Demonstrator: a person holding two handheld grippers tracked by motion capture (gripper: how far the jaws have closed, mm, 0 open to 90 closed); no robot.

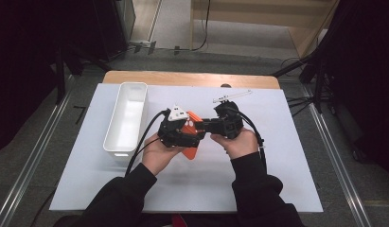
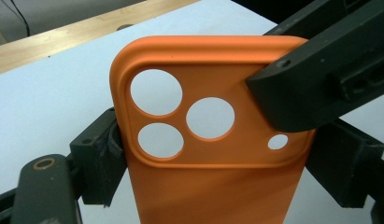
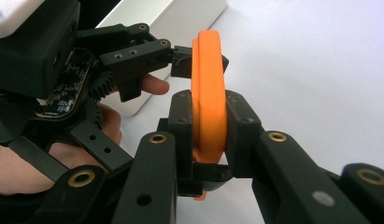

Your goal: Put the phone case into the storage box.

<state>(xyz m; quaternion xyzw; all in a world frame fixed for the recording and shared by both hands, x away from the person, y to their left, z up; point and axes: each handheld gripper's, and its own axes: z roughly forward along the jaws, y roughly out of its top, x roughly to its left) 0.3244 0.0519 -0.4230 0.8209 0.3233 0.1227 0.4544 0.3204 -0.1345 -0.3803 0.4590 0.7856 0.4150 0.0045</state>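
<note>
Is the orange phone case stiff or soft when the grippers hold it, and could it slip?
The phone case is probably light and slightly flexible: it is a thin shell with camera holes. It keeps its shape between the right gripper and left gripper, and its matte surface probably resists slipping.

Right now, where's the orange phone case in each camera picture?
High view: orange phone case at centre, between the two hands.
Left gripper view: centre, camera holes facing the lens.
Right gripper view: edge-on at centre.
Shared landmark: the white bin, also top of the right gripper view.

One camera looks down on my bench [image 1: 277,189] from above; one rides close on each of my tongs, both facing the orange case [image 2: 213,154].
</note>
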